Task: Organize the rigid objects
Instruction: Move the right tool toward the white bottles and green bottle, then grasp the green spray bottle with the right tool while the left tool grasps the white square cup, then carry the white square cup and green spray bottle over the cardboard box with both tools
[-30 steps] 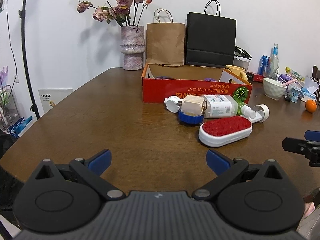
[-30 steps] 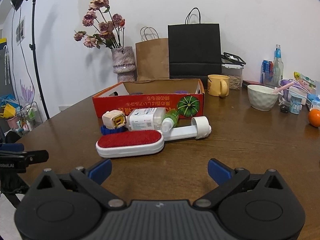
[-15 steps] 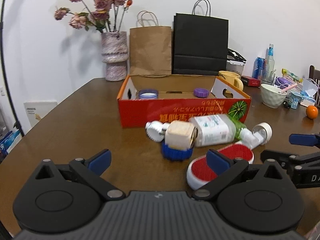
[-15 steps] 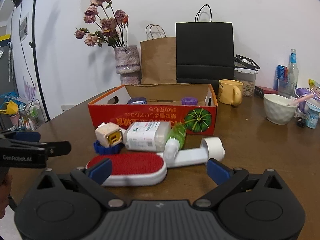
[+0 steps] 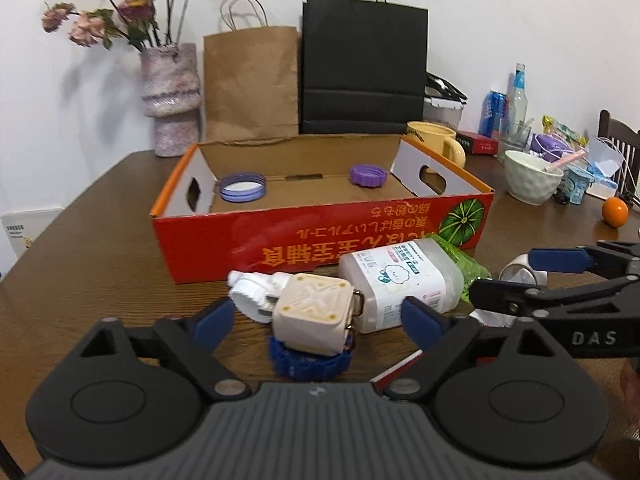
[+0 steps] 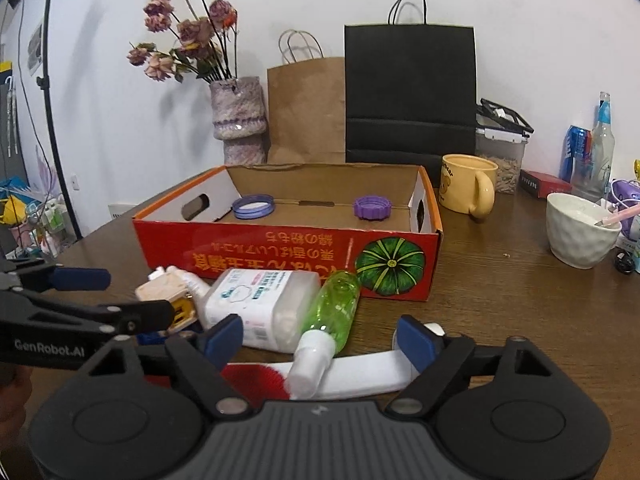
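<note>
The wooden table carries a red cardboard box, the landmark here. Inside the box lie a blue ring lid at its left end and a purple cap toward its right end. Just in front of the box, on the table, a white rectangular bottle lies on its side, with a green bottle beside it on the right. Left of the white bottle, a cream cube sits on a blue gear-shaped cap. Nearer than these lies a red-faced brush with a white handle.

The left gripper is spread wide, holding nothing, the cube between its fingers. The right gripper is likewise wide apart and empty, the green bottle's white neck and the brush between its fingers.
</note>
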